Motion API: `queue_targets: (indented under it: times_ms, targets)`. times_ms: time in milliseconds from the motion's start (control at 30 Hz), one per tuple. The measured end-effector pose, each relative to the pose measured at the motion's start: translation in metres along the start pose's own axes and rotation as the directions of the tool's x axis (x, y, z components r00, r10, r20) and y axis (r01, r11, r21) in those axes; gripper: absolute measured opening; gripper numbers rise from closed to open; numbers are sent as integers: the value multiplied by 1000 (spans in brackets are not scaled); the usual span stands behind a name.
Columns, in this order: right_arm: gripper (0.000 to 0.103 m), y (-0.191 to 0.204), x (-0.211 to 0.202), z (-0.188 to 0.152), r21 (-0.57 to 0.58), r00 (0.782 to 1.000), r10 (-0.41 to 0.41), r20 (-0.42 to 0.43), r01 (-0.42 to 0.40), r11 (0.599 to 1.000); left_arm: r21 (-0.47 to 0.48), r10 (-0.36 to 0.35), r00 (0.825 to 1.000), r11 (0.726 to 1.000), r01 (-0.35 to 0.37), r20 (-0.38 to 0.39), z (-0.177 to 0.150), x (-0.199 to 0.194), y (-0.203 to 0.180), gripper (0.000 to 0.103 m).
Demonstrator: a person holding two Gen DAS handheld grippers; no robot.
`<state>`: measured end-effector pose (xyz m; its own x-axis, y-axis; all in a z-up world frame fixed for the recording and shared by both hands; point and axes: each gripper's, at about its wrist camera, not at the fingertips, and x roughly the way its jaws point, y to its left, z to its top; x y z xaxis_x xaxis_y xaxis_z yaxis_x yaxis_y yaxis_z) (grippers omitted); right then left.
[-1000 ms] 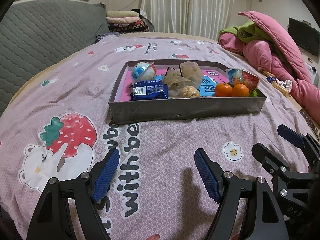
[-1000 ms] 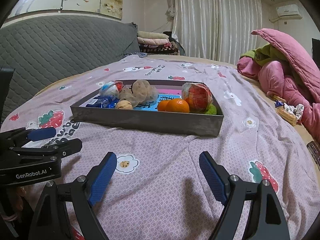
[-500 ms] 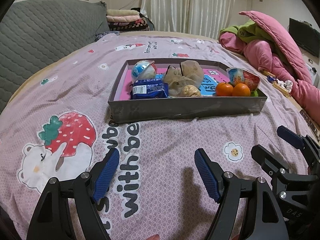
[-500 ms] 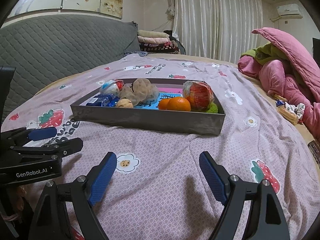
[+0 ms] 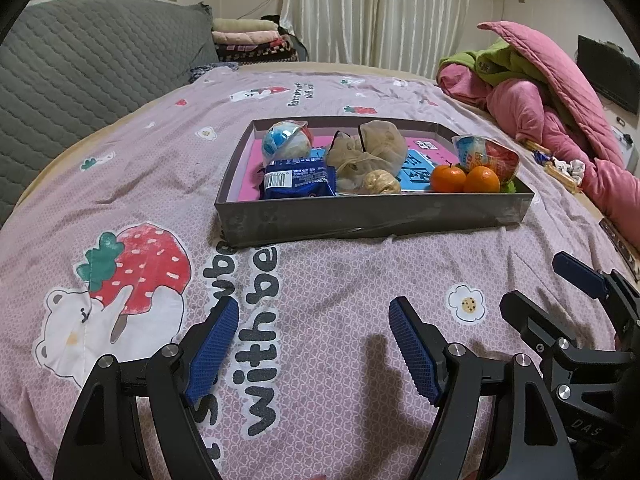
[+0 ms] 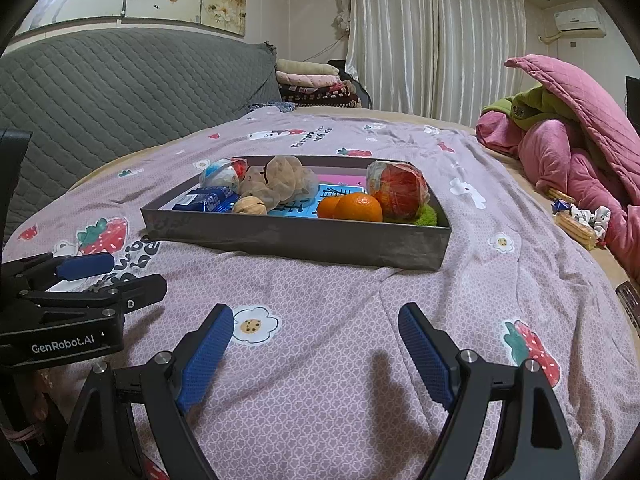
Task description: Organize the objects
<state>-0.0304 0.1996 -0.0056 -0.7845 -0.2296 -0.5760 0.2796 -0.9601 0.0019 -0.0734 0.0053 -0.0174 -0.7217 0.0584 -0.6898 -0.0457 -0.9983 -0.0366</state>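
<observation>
Seen on a bed's printed bedspread [image 5: 320,272]: a shallow grey tray [image 5: 372,216] set near the middle of the cover, holding every small item in sight. Packed along the tray's left end, a blue-and-white wrapped ball [image 5: 286,140] and a blue snack packet [image 5: 298,179]; at its centre, a crumpled beige mesh bag [image 5: 370,152] with a walnut [image 5: 380,182] just in front, against the near wall. Gathered at the right end, two oranges [image 5: 466,178] touching each other, a red-and-blue wrapped package [image 6: 398,192] behind them, a scrap of green beneath.

Poised side by side short of the tray's near wall, left gripper [image 5: 314,334] and right gripper [image 6: 316,340], both spread wide with nothing between the blue pads, low over bare cloth. Probably held back and parted so as to keep the whole tray in view and be ready to reach in.

Hard to judge the stage: fits equally a tray just filled and sorted by kind, or one waiting to be emptied. Lying well apart at the bedspread's right edge beside the pink quilt [image 6: 568,152], a few loose sweets [image 6: 576,220], possibly outside the job.
</observation>
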Motion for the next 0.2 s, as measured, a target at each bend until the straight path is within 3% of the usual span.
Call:
queue_targets:
  times_ms: [200]
  targets:
    - [84,0,0,1,-3,1000,-2,3,2,1000,4,-9,1000,1000,9,2,-1,0,-2,79]
